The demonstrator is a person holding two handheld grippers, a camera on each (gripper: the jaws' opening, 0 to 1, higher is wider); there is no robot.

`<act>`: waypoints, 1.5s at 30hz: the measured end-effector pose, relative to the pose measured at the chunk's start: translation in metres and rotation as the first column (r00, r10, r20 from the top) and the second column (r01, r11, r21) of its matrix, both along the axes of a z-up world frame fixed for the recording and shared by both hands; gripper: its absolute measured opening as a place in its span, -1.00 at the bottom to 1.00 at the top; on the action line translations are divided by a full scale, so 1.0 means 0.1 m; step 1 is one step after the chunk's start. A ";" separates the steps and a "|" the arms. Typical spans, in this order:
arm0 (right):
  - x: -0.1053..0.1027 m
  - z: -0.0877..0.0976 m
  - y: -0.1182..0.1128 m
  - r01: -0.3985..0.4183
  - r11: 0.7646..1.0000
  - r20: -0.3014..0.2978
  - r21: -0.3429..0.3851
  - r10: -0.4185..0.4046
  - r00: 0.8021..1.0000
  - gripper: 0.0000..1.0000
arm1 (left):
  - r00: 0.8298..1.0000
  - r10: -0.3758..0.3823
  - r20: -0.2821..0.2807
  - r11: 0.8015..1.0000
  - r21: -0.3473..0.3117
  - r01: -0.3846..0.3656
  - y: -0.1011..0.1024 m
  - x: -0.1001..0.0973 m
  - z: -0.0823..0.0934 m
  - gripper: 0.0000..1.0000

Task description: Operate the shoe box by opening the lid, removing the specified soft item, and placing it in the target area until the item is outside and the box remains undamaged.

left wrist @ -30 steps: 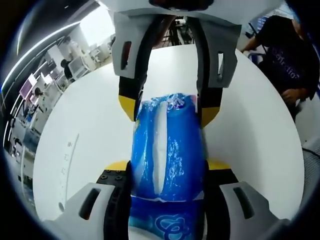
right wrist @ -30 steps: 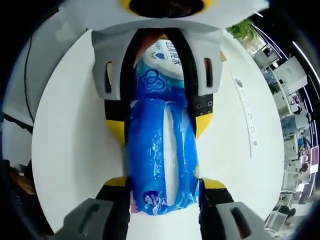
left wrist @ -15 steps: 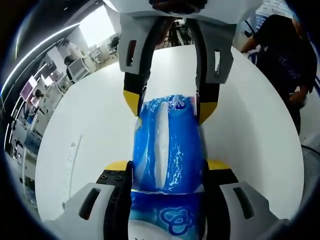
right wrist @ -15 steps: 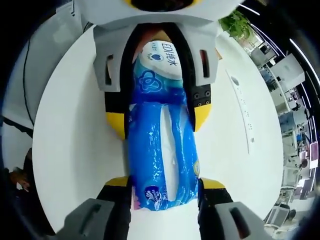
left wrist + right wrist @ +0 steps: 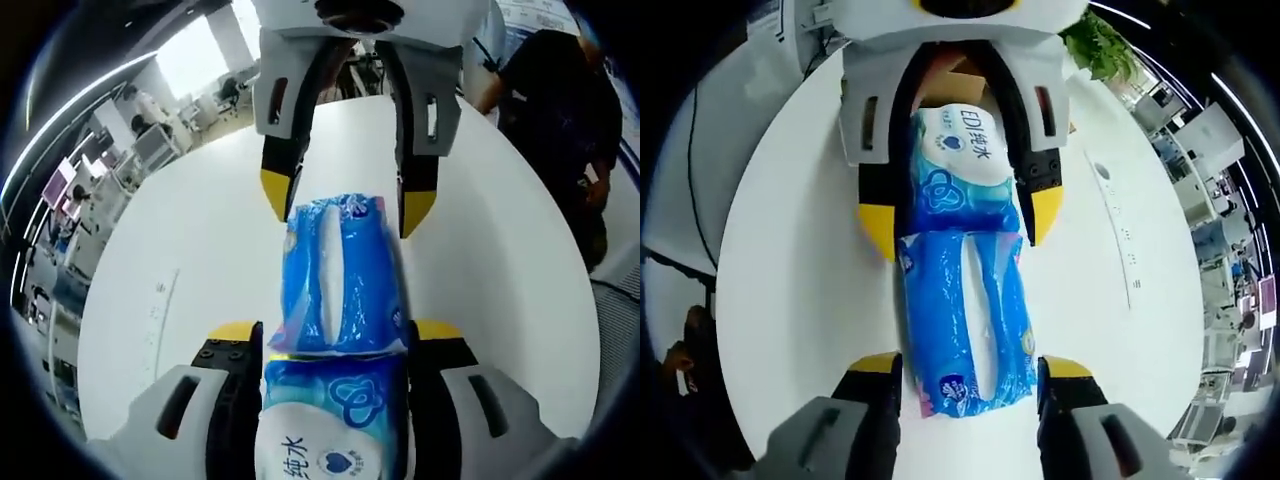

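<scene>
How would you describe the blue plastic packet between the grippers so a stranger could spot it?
On the round white table, look between the two grey, yellow-tipped grippers facing each other. There lies a soft blue plastic tissue packet, long and crinkly. A white strip down its middle and a pale printed end mark it out.

You see a tissue pack [image 5: 338, 290] wrapped in thin, glossy blue plastic film that wrinkles and throws small highlights; its printed white end [image 5: 962, 140] looks smoother and less creased. A paler, matt strip [image 5: 326, 262] runs down the middle of the film. Your left claw [image 5: 338, 333] has matt grey moulded plastic shells, black inner faces and flat yellow tips without shine. Your right claw [image 5: 968, 365] is built of the same matt grey, black and yellow plastic. The bench [image 5: 200, 250] under them is a smooth, white, faintly satin surface with no grain.
</scene>
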State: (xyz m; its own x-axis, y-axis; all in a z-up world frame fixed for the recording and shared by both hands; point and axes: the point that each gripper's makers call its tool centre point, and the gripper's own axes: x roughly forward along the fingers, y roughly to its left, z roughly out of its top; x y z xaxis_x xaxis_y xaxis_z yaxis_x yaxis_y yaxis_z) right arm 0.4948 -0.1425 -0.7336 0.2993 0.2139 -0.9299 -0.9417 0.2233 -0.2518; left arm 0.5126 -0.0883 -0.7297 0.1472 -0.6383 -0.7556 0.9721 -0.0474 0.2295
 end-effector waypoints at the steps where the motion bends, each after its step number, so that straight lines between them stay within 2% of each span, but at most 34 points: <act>1: 0.01 0.03 0.01 0.014 1.000 0.003 0.011 -0.014 1.000 0.04 | 1.000 0.000 -0.004 1.000 0.003 0.000 0.02 -0.01 0.02 0.18; 3: 0.01 0.07 0.02 0.034 0.999 0.008 0.027 -0.034 0.999 0.04 | 1.000 0.008 0.001 1.000 -0.008 -0.007 0.04 -0.01 0.08 0.17; 9: 0.01 0.20 0.09 0.105 0.991 0.018 0.081 -0.107 0.994 0.03 | 0.996 0.075 -0.039 0.995 -0.065 -0.077 0.14 0.00 0.24 0.16; 13: 0.02 0.33 0.18 0.185 0.968 0.038 0.172 -0.194 0.980 0.02 | 0.994 0.102 -0.037 0.991 -0.085 -0.105 0.25 -0.01 0.32 0.16; 17: -0.01 0.40 0.20 0.233 0.950 0.043 0.206 -0.246 0.968 0.02 | 0.988 0.146 -0.056 0.981 -0.120 -0.152 0.37 0.01 0.42 0.16; 21: -0.01 0.45 0.26 0.309 0.910 0.038 0.276 -0.332 0.943 0.01 | 0.984 0.172 -0.048 0.974 -0.143 -0.177 0.52 0.03 0.54 0.16; 23: -0.01 0.48 0.29 0.326 0.897 0.037 0.299 -0.352 0.935 0.01 | 0.981 0.187 -0.048 0.969 -0.157 -0.192 0.60 0.03 0.62 0.16; 26: 0.00 0.55 0.41 0.388 0.839 0.021 0.381 -0.428 0.904 0.00 | 0.974 0.217 -0.059 0.957 -0.184 -0.224 0.74 0.06 0.71 0.16; 27: 0.00 0.56 0.43 0.399 0.827 0.018 0.397 -0.442 0.897 -0.01 | 0.973 0.223 -0.058 0.955 -0.185 -0.230 0.79 0.07 0.72 0.15; 32: -0.08 0.56 0.60 0.383 0.833 0.025 0.398 -0.427 0.904 -0.01 | 0.966 0.252 -0.054 0.948 -0.188 -0.258 1.08 0.04 0.74 0.15; 34: -0.07 0.57 0.66 0.380 0.828 0.026 0.411 -0.428 0.903 -0.01 | 0.962 0.267 -0.062 0.940 -0.205 -0.274 1.19 0.03 0.79 0.15; 39: -0.09 0.57 0.83 0.405 0.795 0.005 0.451 -0.456 0.890 -0.01 | 0.950 0.309 -0.052 0.927 -0.207 -0.313 1.51 0.07 0.83 0.15; 45: -0.17 0.56 1.04 0.395 0.795 -0.004 0.461 -0.443 0.896 -0.01 | 0.930 0.365 -0.053 0.904 -0.220 -0.367 1.89 0.14 0.87 0.15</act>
